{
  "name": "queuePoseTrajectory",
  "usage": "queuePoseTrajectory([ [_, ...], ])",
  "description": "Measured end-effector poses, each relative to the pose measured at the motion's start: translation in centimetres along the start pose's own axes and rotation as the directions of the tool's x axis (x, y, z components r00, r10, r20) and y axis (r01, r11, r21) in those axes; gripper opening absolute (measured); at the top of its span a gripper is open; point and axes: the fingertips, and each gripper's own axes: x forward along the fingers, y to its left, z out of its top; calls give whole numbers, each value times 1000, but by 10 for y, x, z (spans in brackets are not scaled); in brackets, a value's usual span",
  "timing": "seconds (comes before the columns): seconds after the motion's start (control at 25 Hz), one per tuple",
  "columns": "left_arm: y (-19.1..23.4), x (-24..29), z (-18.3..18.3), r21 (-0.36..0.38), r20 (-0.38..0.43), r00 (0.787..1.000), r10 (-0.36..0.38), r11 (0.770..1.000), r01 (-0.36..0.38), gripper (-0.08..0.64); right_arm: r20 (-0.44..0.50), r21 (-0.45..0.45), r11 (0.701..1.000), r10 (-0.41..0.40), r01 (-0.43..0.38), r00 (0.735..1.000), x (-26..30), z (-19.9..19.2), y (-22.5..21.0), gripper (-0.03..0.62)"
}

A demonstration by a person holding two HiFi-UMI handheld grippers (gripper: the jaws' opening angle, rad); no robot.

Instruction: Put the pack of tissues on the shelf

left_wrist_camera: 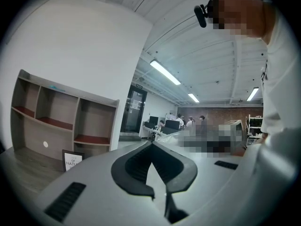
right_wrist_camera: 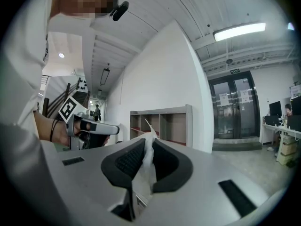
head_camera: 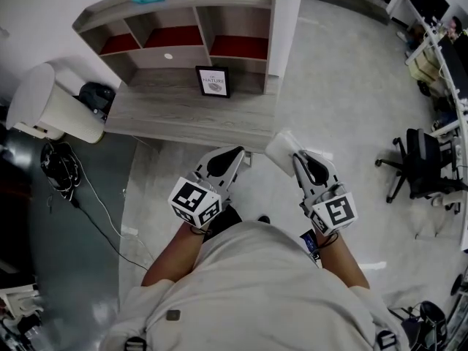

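Observation:
The pack of tissues (head_camera: 282,148) is a white soft pack, and my right gripper (head_camera: 296,157) is shut on its near edge, holding it in the air over the floor just in front of the desk edge. In the right gripper view its thin white wrapper (right_wrist_camera: 146,166) is pinched between the dark pads. The shelf (head_camera: 191,39), grey with red-floored compartments, stands at the back of the desk ahead of both grippers and also shows as the shelf (right_wrist_camera: 162,124) straight beyond the jaws. My left gripper (head_camera: 238,152) hangs beside the right one, shut, with nothing in it (left_wrist_camera: 151,144).
A framed sign (head_camera: 213,81) stands on the grey desk (head_camera: 168,115) in front of the shelf. A white bin (head_camera: 51,102) and cables (head_camera: 64,168) are at the left. An office chair (head_camera: 420,168) stands at the right. People and desks show far off in the left gripper view.

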Motion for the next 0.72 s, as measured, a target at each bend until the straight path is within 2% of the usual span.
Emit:
queuePoseTrajectory([
  [0.32, 63, 15, 21, -4, 18, 999, -49, 999, 49, 15, -7, -10, 999, -30, 30, 1000, 66, 5, -8, 57],
  [0.72, 165, 11, 44, -5, 20, 995, -99, 995, 99, 17, -19, -22, 997, -71, 70, 997, 169, 18, 10, 55],
])
